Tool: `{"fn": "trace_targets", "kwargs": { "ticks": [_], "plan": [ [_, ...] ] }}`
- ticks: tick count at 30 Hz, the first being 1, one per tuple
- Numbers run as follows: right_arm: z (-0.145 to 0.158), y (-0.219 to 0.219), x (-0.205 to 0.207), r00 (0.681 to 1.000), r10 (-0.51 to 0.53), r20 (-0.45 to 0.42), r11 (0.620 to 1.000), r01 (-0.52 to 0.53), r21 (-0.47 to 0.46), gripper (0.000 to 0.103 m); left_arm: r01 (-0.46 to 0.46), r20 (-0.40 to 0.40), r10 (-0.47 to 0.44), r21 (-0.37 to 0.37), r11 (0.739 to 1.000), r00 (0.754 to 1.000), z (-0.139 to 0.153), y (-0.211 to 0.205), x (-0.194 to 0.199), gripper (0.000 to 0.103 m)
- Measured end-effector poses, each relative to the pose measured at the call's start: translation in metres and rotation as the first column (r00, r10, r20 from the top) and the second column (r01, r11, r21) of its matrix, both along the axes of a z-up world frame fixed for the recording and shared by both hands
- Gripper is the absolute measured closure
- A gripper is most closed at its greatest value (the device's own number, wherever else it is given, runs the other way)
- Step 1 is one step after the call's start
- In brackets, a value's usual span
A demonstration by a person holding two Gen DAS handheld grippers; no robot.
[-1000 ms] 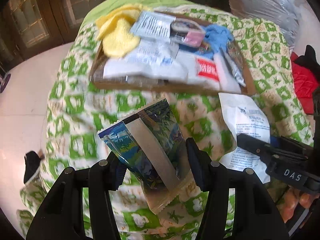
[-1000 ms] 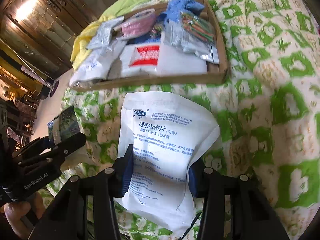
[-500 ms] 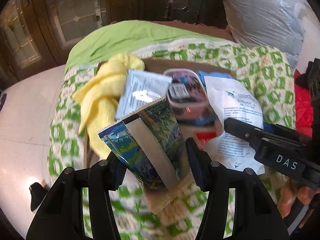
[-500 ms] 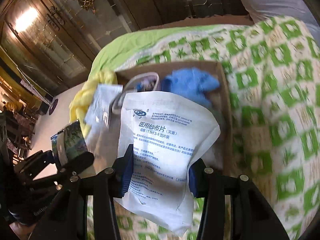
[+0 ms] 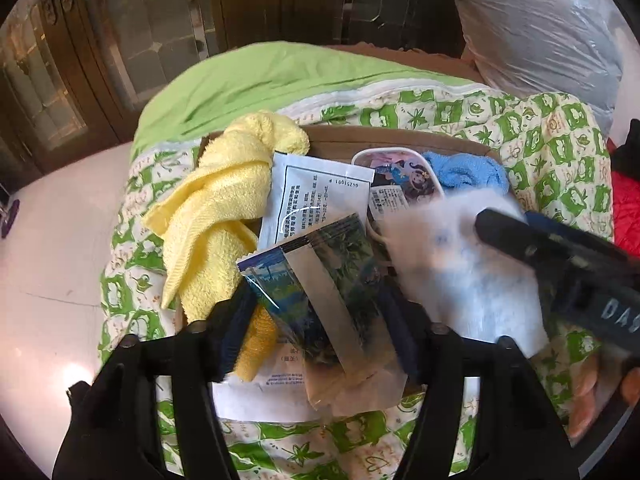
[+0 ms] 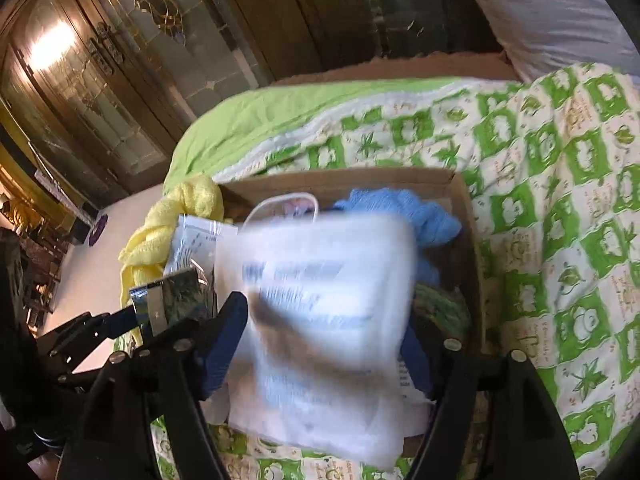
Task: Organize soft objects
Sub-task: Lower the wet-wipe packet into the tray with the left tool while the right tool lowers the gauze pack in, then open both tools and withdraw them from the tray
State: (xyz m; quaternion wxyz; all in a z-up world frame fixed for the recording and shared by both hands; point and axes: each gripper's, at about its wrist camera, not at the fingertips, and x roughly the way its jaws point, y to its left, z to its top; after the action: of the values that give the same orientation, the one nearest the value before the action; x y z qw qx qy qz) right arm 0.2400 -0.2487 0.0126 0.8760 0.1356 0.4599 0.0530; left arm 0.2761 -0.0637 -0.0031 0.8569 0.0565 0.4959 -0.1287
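Note:
My left gripper (image 5: 316, 320) is shut on a blue-green foil packet (image 5: 320, 280) and holds it above the near edge of the cardboard tray (image 5: 400, 140). My right gripper (image 6: 324, 344) has its jaws spread wider than the white gauze pouch (image 6: 320, 312), which is motion-blurred between them over the tray (image 6: 460, 184). The pouch (image 5: 460, 272) and the right gripper's fingers (image 5: 560, 256) also show in the left wrist view. In the tray lie a yellow towel (image 5: 216, 216), a white sachet (image 5: 316, 196), a cartoon-printed pack (image 5: 400, 176) and a blue cloth (image 5: 468, 172).
The tray rests on a green-and-white quilt (image 6: 560, 208) over a bed with a lime sheet (image 5: 256, 84). Dark wood-and-glass doors (image 6: 120, 60) stand behind. A plastic-wrapped bundle (image 5: 540, 28) sits at the far right. White floor (image 5: 52, 240) lies to the left.
Both grippers have moved forward from the quilt to over the tray. The white pouch is now blurred and loose between the right gripper's wider jaws. The left still holds the foil packet.

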Motion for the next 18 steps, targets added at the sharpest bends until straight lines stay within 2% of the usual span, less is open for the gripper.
{"fn": "trace_targets", "kwargs": {
  "ticks": [2, 10, 18],
  "plan": [
    [0.006, -0.004, -0.003, 1.000, -0.015, 0.024, 1.000, 0.016, -0.004, 0.024, 0.006, 0.019, -0.006, 0.007, 1.000, 1.000, 0.004, -0.002, -0.006, 0.033],
    [0.010, -0.018, -0.030, 0.997, -0.053, 0.062, 0.999, 0.053, 0.013, 0.024, 0.000, 0.068, -0.004, 0.050, 0.999, 0.998, 0.018, 0.000, -0.030, 0.033],
    [-0.001, -0.017, -0.051, 0.999, -0.030, 0.022, 0.999, 0.030, 0.011, 0.024, -0.003, 0.078, -0.002, 0.065, 0.998, 0.997, 0.020, 0.007, -0.051, 0.033]
  ]
}}
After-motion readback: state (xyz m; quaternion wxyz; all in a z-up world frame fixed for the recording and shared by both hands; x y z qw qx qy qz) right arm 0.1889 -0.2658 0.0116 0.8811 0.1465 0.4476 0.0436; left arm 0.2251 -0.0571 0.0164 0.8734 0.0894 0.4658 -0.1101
